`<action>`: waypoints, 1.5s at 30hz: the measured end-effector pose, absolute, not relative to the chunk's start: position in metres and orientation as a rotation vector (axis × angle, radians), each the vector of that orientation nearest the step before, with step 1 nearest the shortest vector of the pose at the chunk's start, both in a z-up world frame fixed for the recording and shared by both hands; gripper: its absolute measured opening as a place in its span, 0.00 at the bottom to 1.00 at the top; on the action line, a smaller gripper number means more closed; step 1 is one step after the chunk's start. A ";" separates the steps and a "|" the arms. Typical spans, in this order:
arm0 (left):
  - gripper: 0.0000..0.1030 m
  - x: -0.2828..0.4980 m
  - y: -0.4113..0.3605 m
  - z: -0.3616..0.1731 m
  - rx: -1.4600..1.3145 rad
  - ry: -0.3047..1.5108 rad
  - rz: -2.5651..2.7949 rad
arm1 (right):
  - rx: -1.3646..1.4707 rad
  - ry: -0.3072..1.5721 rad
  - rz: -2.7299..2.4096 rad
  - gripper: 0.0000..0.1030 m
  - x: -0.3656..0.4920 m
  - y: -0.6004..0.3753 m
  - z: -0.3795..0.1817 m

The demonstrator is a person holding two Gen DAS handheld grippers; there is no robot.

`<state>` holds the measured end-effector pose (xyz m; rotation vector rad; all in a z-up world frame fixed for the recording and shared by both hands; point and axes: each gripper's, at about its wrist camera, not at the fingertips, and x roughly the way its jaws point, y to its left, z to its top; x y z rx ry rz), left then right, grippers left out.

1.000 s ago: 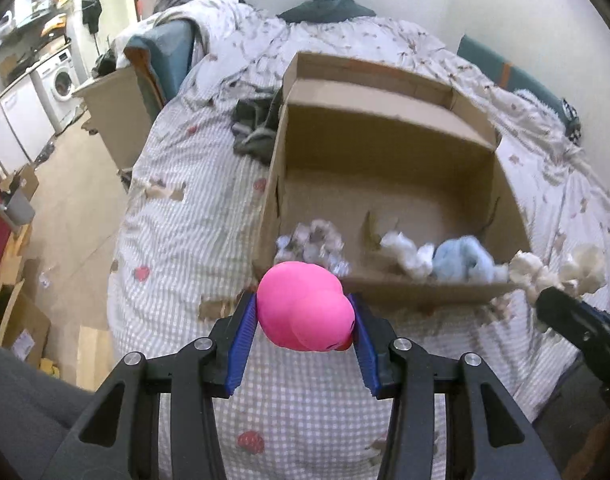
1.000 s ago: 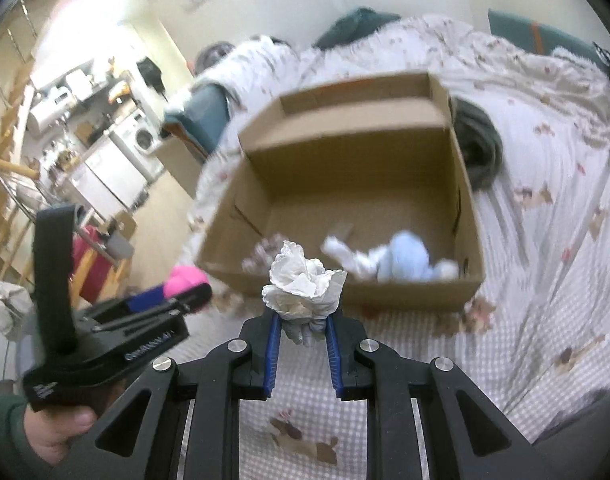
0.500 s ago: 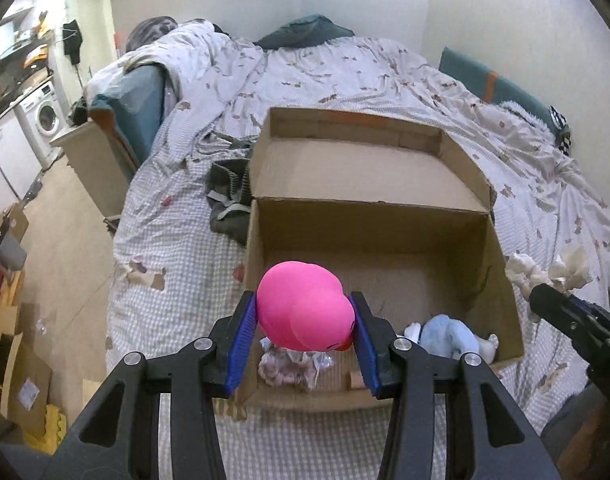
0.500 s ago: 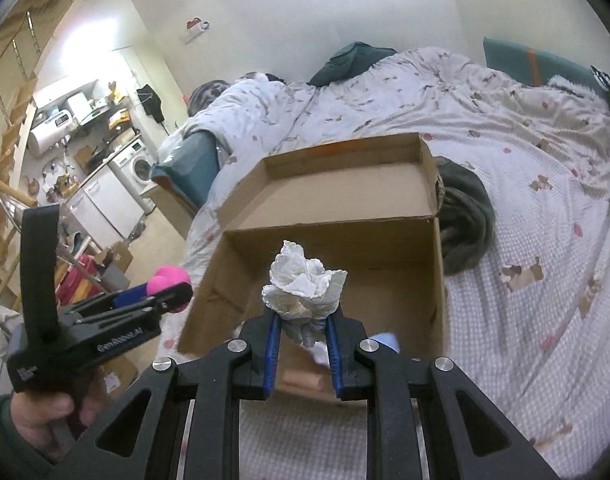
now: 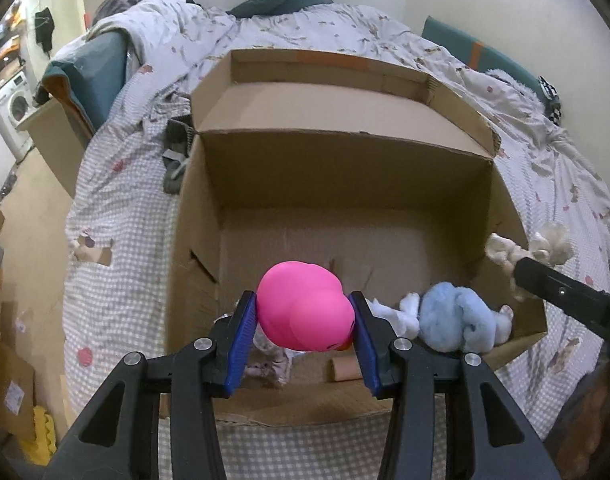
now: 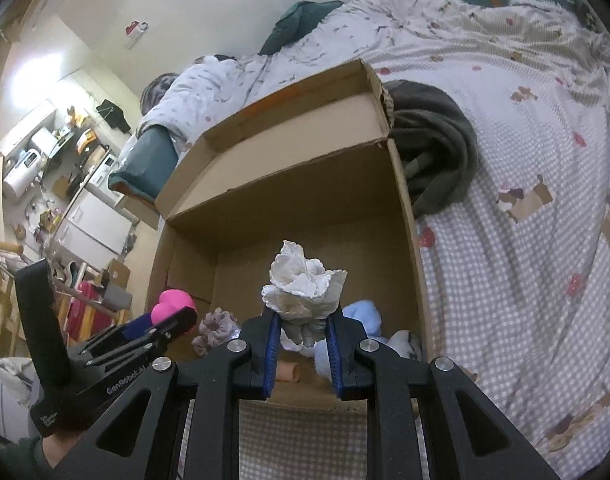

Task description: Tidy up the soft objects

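Here's the bed [image 5: 117, 216], checked cover with little printed patches, and sitting on it the landmark of this scene, the big open cardboard box [image 5: 345, 168], back flap standing up. Just outside the box's far wall lies a dark grey garment [image 6: 433, 152], pressed against the cardboard. Inside the box, along its near wall, a light blue plush toy [image 5: 453, 320] sits toward one corner with something white [image 5: 401, 312] touching it, a mauve scrunchie [image 6: 217, 326] lies toward the other corner, and between them a short cardboard tube [image 5: 343, 369] rests on the box floor. Above the box's near edge, the left gripper [image 5: 305, 328] has its blue-padded fingers [image 5: 241, 344] clamped on a pink rubbery toy [image 5: 303, 308], held in the air over the scrunchie end. Alongside, the right gripper [image 6: 303, 340] pinches a crumpled white tissue ball [image 6: 301, 292] between narrow fingers, hovering over the box interior above the blue plush end, not touching the cardboard.
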<state>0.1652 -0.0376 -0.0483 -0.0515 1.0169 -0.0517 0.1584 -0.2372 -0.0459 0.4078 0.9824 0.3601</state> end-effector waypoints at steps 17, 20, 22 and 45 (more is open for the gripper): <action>0.41 0.165 -0.047 -0.061 0.023 1.051 -0.033 | 0.290 1.052 0.439 0.23 0.163 -0.197 -0.061; 0.41 0.165 -0.048 -0.062 0.032 1.054 -0.029 | 0.290 1.062 0.438 0.23 0.163 -0.196 -0.063; 0.42 0.165 -0.048 -0.063 0.036 1.057 -0.029 | 0.291 1.061 0.439 0.23 0.163 -0.195 -0.063; 0.65 0.152 -0.019 -0.028 -0.086 0.959 0.022 | 0.304 0.959 0.331 1.00 0.153 -0.216 -0.035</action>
